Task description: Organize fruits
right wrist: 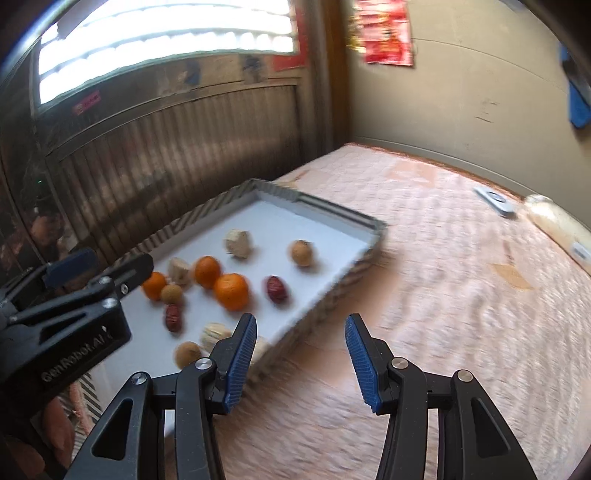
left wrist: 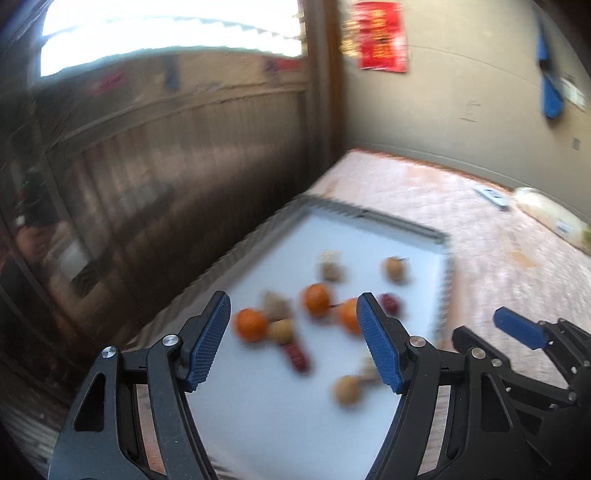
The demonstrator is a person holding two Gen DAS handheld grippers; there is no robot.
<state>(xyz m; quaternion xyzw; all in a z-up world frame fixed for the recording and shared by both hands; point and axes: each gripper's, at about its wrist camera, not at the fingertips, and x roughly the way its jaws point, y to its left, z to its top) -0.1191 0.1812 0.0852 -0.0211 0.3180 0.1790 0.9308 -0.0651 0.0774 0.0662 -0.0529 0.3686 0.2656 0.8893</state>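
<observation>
Fruits (right wrist: 231,290) lie in the tray (right wrist: 334,295) — both grippers' fingers (right wrist: 242,363) apart, empty; "GenRobot.AI" on one.

This looks like a bedroom in an older home. A bed (right wrist: 443,258) with a pink quilted cover fills the corner, and a pale bolster-like pillow (right wrist: 554,225) lies at its far end with a small white remote-like device (right wrist: 495,199) just beside it. Behind the bed stands a plain, scuffed plaster wall (right wrist: 461,92), and a red paper poster (right wrist: 388,33) with gold print hangs on it above the bed's corner. Along the bed's left side runs dark, worn wooden panelling (right wrist: 166,147), with a bright barred window (right wrist: 166,40) above it. A blue cloth item (right wrist: 578,107) hangs on the wall to the right.
</observation>
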